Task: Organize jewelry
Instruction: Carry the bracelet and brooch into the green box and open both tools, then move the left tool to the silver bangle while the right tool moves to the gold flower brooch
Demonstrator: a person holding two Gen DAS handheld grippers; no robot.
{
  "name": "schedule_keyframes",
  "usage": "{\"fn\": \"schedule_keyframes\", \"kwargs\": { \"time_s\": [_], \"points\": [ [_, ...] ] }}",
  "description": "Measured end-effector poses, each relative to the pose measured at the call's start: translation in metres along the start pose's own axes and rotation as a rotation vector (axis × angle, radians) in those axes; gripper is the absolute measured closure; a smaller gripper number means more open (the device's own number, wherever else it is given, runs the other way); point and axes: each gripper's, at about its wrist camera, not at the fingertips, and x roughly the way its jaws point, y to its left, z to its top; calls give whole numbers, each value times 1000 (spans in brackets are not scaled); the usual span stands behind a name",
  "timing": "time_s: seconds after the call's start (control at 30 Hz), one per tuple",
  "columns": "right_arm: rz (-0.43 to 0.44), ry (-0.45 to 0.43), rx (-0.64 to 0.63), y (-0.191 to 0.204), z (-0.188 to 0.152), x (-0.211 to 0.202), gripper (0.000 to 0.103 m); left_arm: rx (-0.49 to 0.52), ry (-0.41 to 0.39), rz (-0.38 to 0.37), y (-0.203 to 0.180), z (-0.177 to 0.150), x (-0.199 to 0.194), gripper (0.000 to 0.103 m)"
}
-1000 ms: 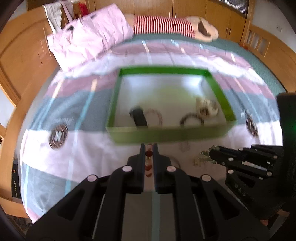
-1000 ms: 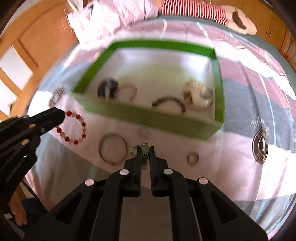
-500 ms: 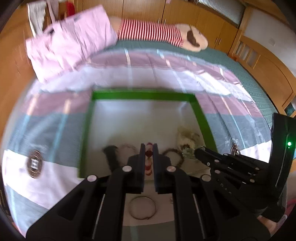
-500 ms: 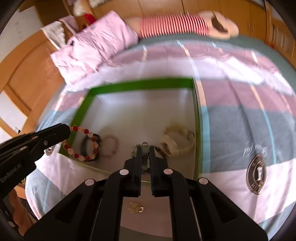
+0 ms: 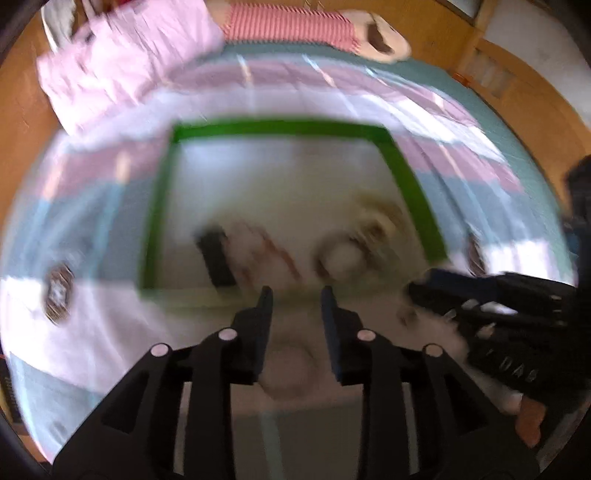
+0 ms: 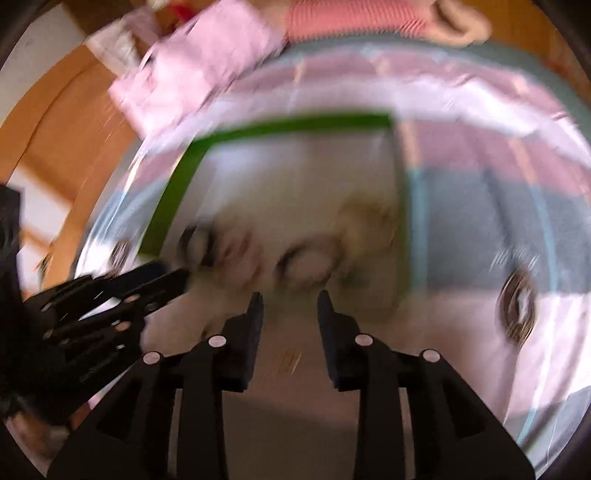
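just past both sets of parted, freshly opening, empty jaws sits the green tray [image 5: 402, 162], its blurred bracelets [image 5: 343, 254] inside; a pink pillow [image 5: 122, 62] lies beyond.

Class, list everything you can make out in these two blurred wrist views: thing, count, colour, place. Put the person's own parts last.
Green-rimmed shallow box: one, white inside, on the bed.
Jewellery in box: blurred; dark band, reddish bead streak, cream cluster; count unclear.
Striped bedsheet: one, pink, grey, white.
Pink pillow: one, beyond the box.
Red-striped cushion: one, bed head.
Left gripper: black, jaws apart, empty.
Right gripper: black, jaws apart, empty.
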Motion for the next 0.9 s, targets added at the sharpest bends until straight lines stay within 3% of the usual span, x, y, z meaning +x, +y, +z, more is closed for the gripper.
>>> {"fn": "schedule_keyframes", "kwargs": {
  "time_s": [0.07, 0.17, 0.27, 0.37, 0.43, 0.5, 0.67, 0.83, 0.9],
  "points": [
    [-45, 29, -40, 6, -8, 7, 72, -27, 72, -12, 4, -15, 4, 74],
    [-114, 64, -17, -7, -13, 22, 73, -40, 138, 95, 14, -28, 22, 74],
    [-141, 73, 47, -27, -12, 31, 73, -103, 216, 114, 32, -34, 42, 74],
    [-161, 69, 76, -38, -12, 33, 73, -99, 231, 149, 36, -35, 51, 74],
    [-113, 64, 87, -38, -12, 35, 73, -94, 243, 149, 36, -37, 57, 74],
    [-76, 61, 61, -28, -12, 40, 73, -87, 249, 161, 35, -38, 62, 74],
    [-80, 65, 3, -7, -13, 55, 73, -67, 246, 175, 35, -38, 72, 74],
    [-138, 97, -20, 0, -13, 69, 73, -112, 257, 207, 47, -41, 76, 86],
    [-124, 86, 15, -8, -10, 62, 73, -143, 241, 221, 58, -41, 69, 87]
  ]
}}
